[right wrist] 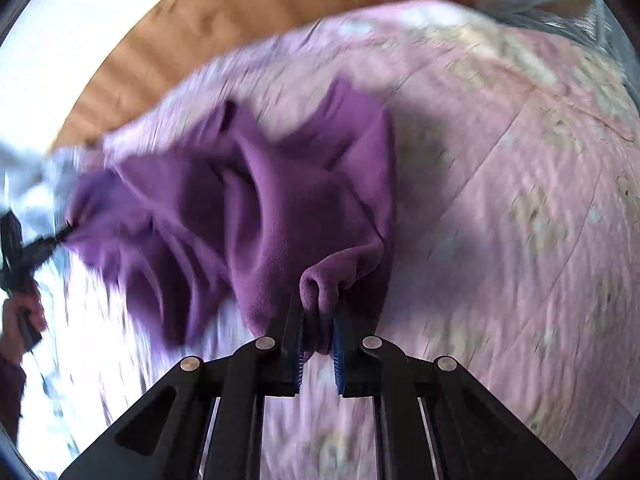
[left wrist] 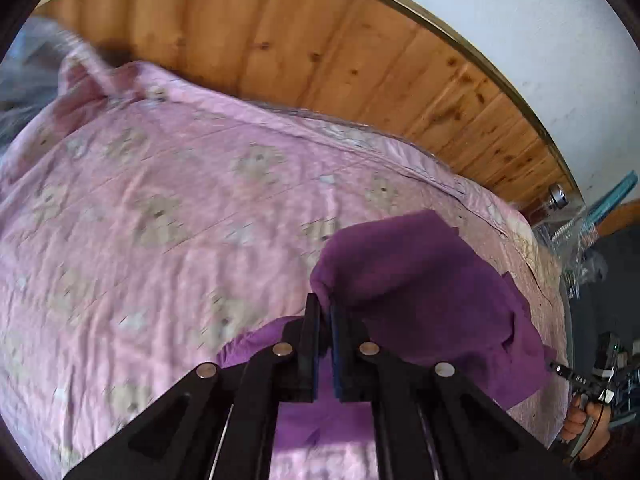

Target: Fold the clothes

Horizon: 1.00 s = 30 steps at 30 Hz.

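Purple garment point(right wrist: 280, 200) is held above pink quilt point(left wrist: 160, 220), stretched between both grippers. Left gripper point(left wrist: 325, 308) and right gripper point(right wrist: 318, 308) are each pinched on an edge; long axis runs gripper to gripper.

a bed point(left wrist: 472, 192) under a pink quilt point(left wrist: 168, 208) with pale motifs; a purple garment point(left wrist: 420, 272) partly rests on it.

pink quilt point(left wrist: 168, 208), wooden headboard point(left wrist: 320, 52), white wall point(left wrist: 520, 20)
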### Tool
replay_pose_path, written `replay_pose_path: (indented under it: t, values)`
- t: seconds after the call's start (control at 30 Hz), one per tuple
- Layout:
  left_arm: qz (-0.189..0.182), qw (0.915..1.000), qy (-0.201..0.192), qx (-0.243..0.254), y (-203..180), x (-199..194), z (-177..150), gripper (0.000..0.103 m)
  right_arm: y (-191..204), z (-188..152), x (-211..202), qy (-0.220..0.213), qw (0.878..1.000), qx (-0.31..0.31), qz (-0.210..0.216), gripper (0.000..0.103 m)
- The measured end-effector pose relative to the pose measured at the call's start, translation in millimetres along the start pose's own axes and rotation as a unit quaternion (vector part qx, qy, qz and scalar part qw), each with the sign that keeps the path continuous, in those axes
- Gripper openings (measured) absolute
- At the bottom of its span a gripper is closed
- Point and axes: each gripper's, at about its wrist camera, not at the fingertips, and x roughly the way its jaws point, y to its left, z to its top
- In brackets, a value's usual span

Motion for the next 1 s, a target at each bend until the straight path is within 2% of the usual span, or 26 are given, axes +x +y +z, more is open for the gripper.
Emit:
replay_pose_path:
  t: [0.07, 0.1, 0.17, 0.2, 0.23, 0.3, 0.33, 0.37, 0.47, 0.5, 0.53, 0.57, 0.6, 0.63, 0.67, 0.7, 0.77, 0.8, 0.83, 0.87, 0.97, 1.0]
  values:
    - [0.037, 0.9987, 0.024, -0.025, 37, -18, -47, 0.004, 7, -21, 9, 0.044, 0.999, -0.025, 0.0, 0.014]
    - [0.049, 0.9972, 0.039, -0.041, 55, -23, -70, 0.005, 5, -23, 7, 0.05, 0.998, -0.031, -0.009, 0.019]
    - [0.06, 0.9931, 0.063, -0.079, 78, -26, -103, 0.006, -3, -17, -8, 0.036, 0.999, -0.03, -0.023, 0.029]
    - [0.063, 0.9913, 0.067, -0.094, 85, -30, -115, 0.007, -9, -6, -20, 0.018, 0.999, -0.021, -0.024, 0.039]
    - [0.06, 0.9906, 0.058, -0.108, 89, -37, -122, 0.01, -13, 4, -31, -0.001, 1.0, -0.012, -0.025, 0.048]
    - [0.051, 0.9881, 0.029, -0.142, 96, -53, -133, 0.017, -17, 29, -42, -0.034, 0.999, 0.0, -0.034, 0.057]
    - [0.046, 0.9849, 0.013, -0.166, 99, -62, -137, 0.021, -20, 42, -39, -0.037, 0.999, 0.007, -0.035, 0.061]
    - [0.039, 0.9803, -0.002, -0.194, 103, -70, -141, 0.022, -21, 54, -33, -0.036, 0.999, 0.015, -0.037, 0.061]
    - [0.011, 0.9651, -0.041, -0.258, 102, -88, -147, 0.043, -26, 76, 6, -0.006, 0.998, 0.054, -0.031, 0.061]
    - [0.003, 0.964, -0.045, -0.262, 93, -85, -144, 0.052, -26, 81, 19, 0.005, 0.997, 0.065, -0.03, 0.061]
    - [-0.009, 0.9651, -0.044, -0.258, 82, -80, -139, 0.054, -24, 83, 32, 0.013, 0.997, 0.07, -0.025, 0.061]
    - [-0.026, 0.9661, -0.041, -0.253, 71, -72, -134, 0.054, -21, 83, 43, 0.017, 0.997, 0.068, -0.022, 0.06]
    - [-0.044, 0.9662, -0.036, -0.251, 60, -61, -128, 0.055, -17, 83, 50, 0.019, 0.998, 0.061, -0.025, 0.055]
    - [-0.059, 0.9657, -0.03, -0.251, 49, -48, -122, 0.057, -12, 82, 58, 0.022, 0.998, 0.048, -0.026, 0.03]
    - [-0.066, 0.9653, -0.024, -0.251, 38, -34, -118, 0.058, -9, 81, 64, 0.025, 0.999, 0.038, -0.029, 0.012]
    - [-0.065, 0.9656, -0.014, -0.251, 29, -17, -113, 0.059, -9, 80, 64, 0.021, 0.999, 0.033, -0.036, 0.006]
    - [-0.039, 0.9709, 0.01, -0.236, 16, 15, -107, 0.059, -18, 76, 36, -0.024, 0.998, 0.044, -0.049, 0.004]
    - [-0.02, 0.9755, 0.012, -0.219, 12, 25, -105, 0.051, -25, 74, 16, -0.052, 0.996, 0.054, -0.055, 0.004]
    - [0.003, 0.9795, 0.018, -0.201, 10, 32, -104, 0.024, -35, 70, -6, -0.081, 0.992, 0.067, -0.063, 0.003]
    - [0.024, 0.9815, 0.029, -0.188, 12, 35, -105, 0.016, -54, 59, -32, -0.109, 0.987, 0.092, -0.08, 0.003]
    - [0.033, 0.9797, 0.049, -0.192, 29, 18, -127, 0.014, -119, 17, -87, -0.147, 0.963, 0.164, -0.156, 0.003]
    - [0.034, 0.9799, 0.058, -0.188, 33, 12, -138, 0.015, -143, -1, -96, -0.141, 0.954, 0.196, -0.177, 0.003]
